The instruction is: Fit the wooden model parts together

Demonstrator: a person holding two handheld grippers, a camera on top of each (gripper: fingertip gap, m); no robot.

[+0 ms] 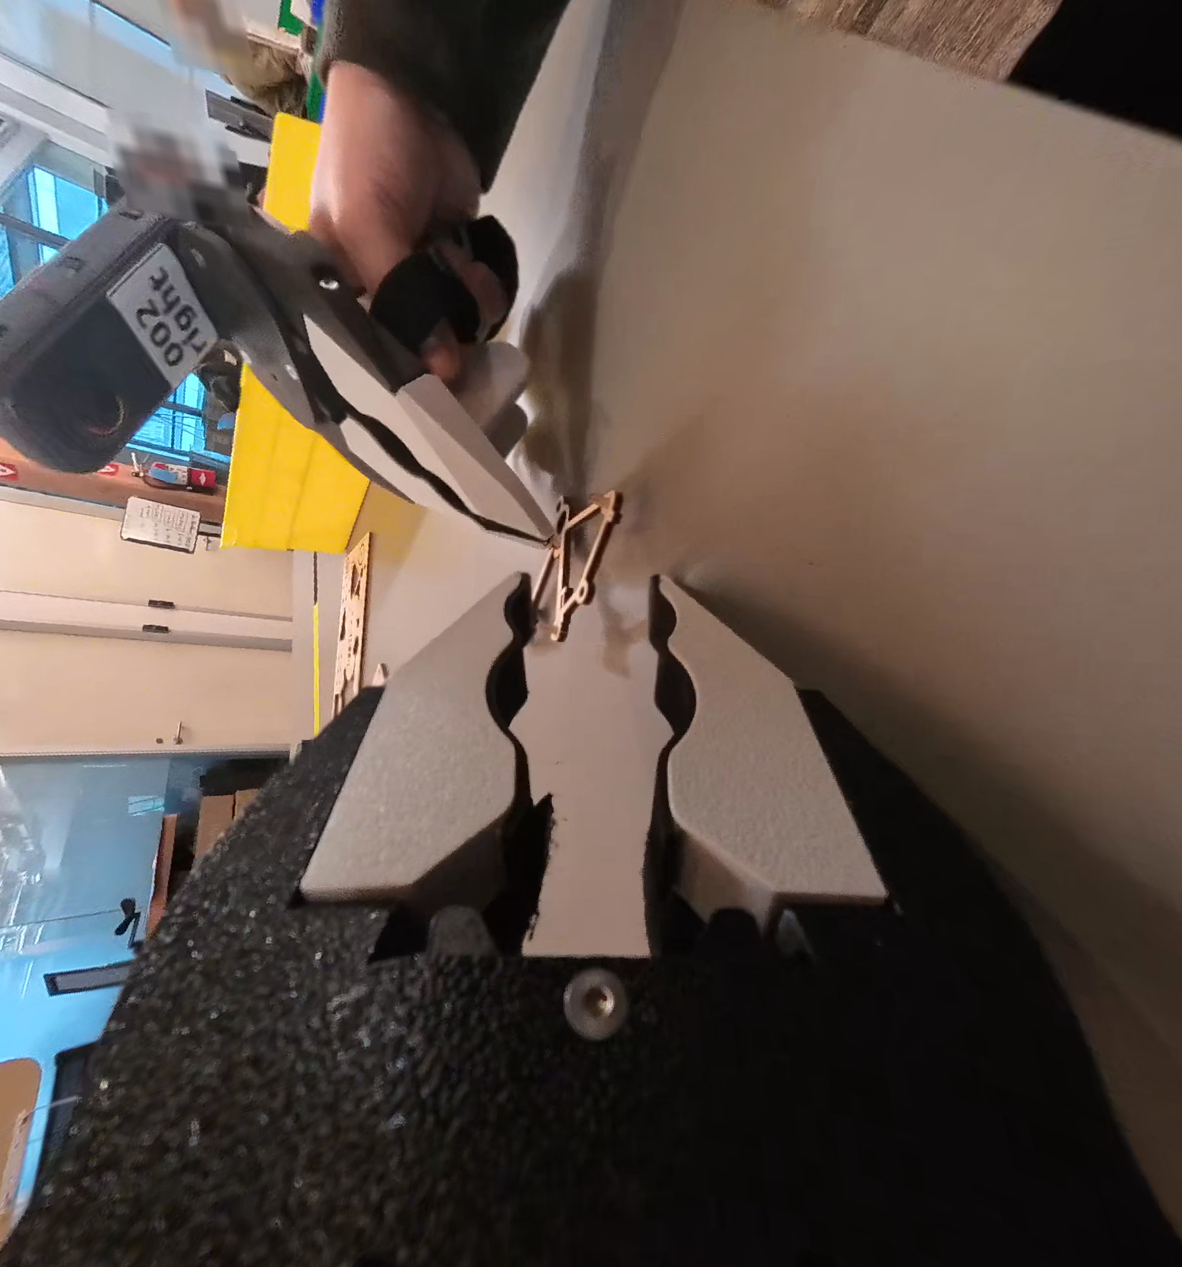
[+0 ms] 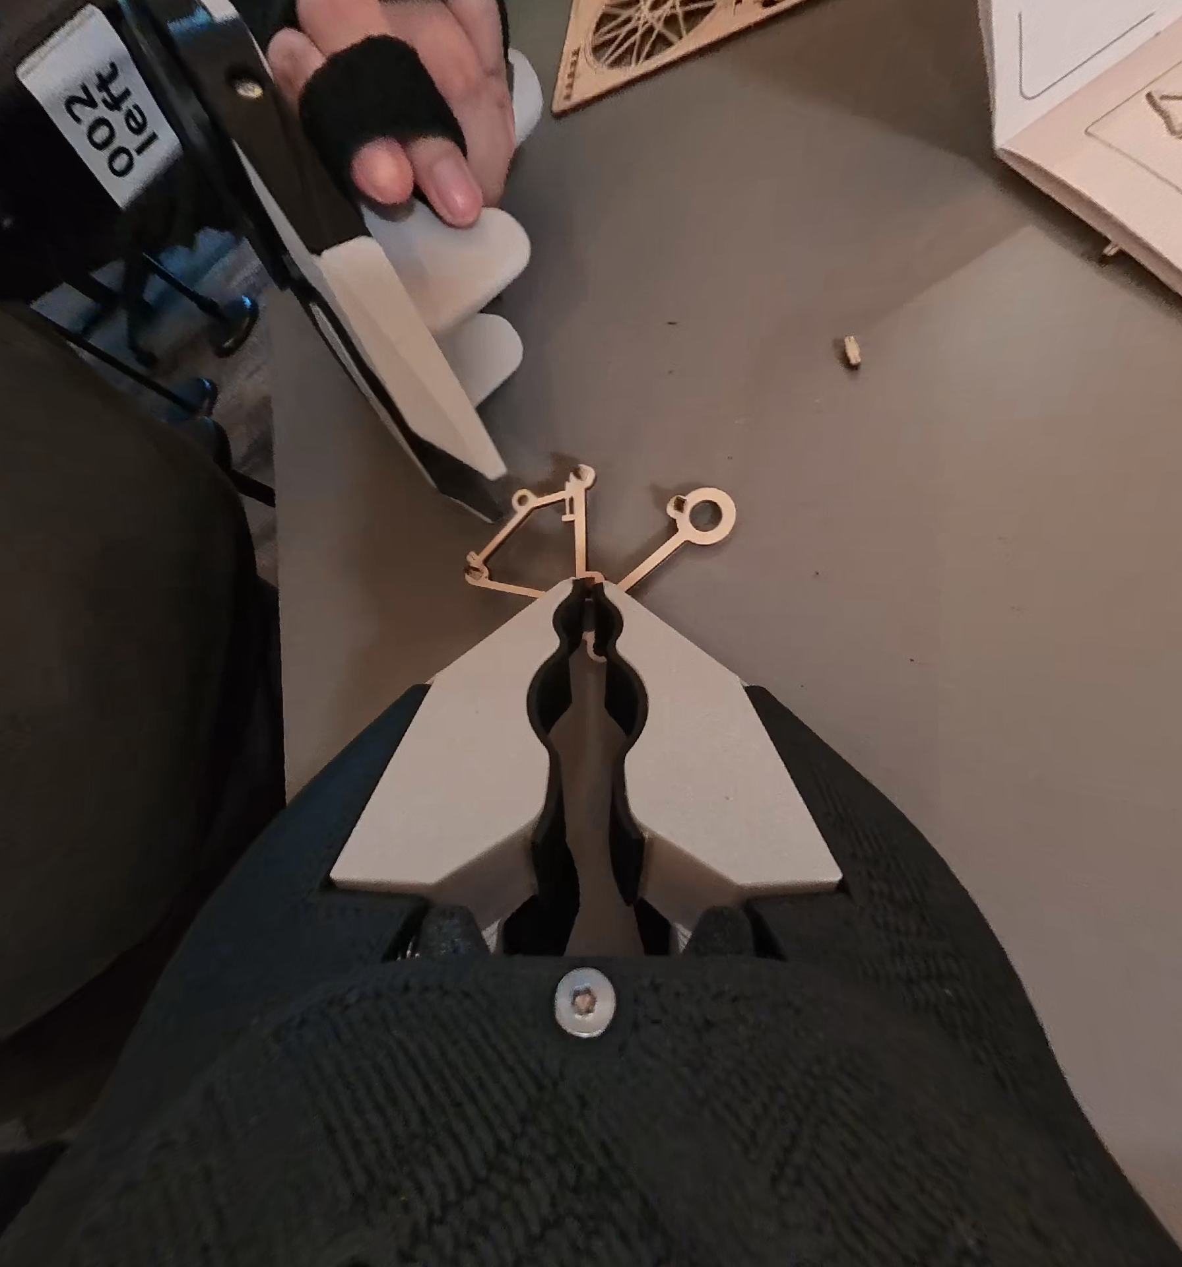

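- Closest to the lens in the right wrist view is the right gripper (image 2: 588,585). Its jaws are pinched together at the tips on the corner of a thin wooden frame piece (image 2: 532,541), a flat open outline in pale wood.
- That frame piece sits low over the grey bench (image 2: 848,617), straight ahead of the right gripper's tips. Whether it rests on the surface or hangs just above it, I can't tell.
- A second wooden piece, a thin arm with a ring on the end (image 2: 708,519), sticks out to the right from the same pinched spot.
- The left gripper (image 1: 591,583) has its jaws spread wide, nothing clamped. The frame piece is just beyond the tip of one finger (image 1: 516,589), and the pads aren't pressing on it.
- Further back on the bench: a laser-cut wooden sheet (image 2: 649,41), an open instruction booklet (image 2: 1123,151) and a tiny loose wooden bit (image 2: 850,352).
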